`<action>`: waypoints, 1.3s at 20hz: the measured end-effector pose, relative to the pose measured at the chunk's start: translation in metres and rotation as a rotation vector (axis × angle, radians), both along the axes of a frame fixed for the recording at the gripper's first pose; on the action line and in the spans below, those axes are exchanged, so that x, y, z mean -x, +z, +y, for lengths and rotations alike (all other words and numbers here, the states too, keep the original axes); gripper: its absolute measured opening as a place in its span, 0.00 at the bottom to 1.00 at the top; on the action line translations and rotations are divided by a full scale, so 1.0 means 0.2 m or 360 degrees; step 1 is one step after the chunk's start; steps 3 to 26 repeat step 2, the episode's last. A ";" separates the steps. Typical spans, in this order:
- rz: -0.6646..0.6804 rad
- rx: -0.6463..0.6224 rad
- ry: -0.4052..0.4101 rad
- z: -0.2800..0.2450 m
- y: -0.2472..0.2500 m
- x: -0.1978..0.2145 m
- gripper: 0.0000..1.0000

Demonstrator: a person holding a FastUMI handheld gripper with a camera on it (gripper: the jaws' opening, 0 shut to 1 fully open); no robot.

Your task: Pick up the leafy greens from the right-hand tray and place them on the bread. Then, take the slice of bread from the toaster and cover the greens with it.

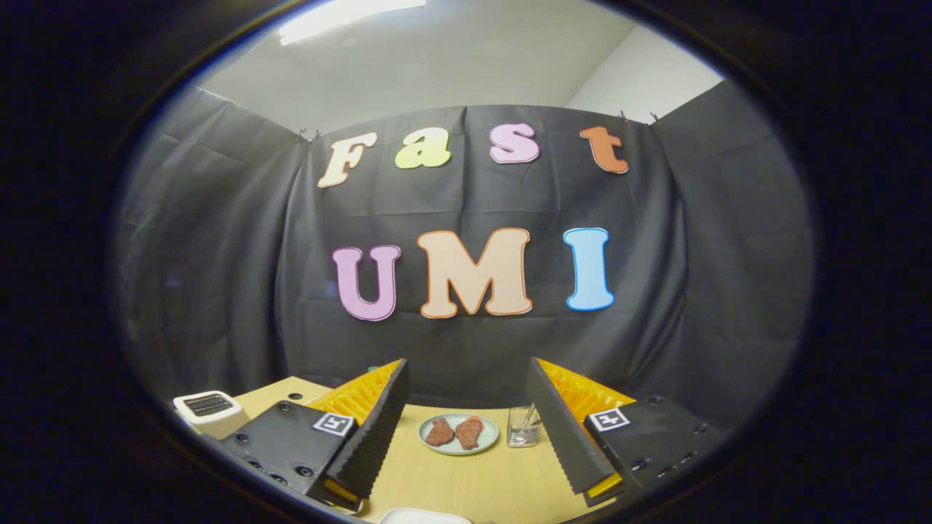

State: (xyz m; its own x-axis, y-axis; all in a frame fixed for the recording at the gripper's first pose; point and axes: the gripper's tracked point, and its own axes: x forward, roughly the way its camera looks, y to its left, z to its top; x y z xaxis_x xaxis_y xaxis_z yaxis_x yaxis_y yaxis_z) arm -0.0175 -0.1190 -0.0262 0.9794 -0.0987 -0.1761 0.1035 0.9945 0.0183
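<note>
The gripper point(466, 437) hung above the pale wooden worktop point(451, 484), its two black ridged fingers point(375, 437) spread wide apart and holding nothing. Between and beyond them sat a small light grey round plate point(459, 445) carrying two reddish-brown pieces of meat point(455, 431), with a clear glass tumbler point(523, 426) just beside it, near the right finger. The white toaster point(210, 411) stood off to the left of the left finger. A white rim point(422, 517) of something showed just below the fingers; what it was could not be told.
</note>
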 end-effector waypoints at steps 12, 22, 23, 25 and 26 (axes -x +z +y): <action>-0.0004 0.0008 -0.0003 0.00 0.01 0.00 1.00; -0.0004 0.0008 -0.0003 0.00 0.01 0.00 1.00; -0.0004 0.0008 -0.0003 0.00 0.01 0.00 1.00; -0.0004 0.0008 -0.0003 0.00 0.01 0.00 1.00; -0.0004 0.0008 -0.0003 0.00 0.01 0.00 1.00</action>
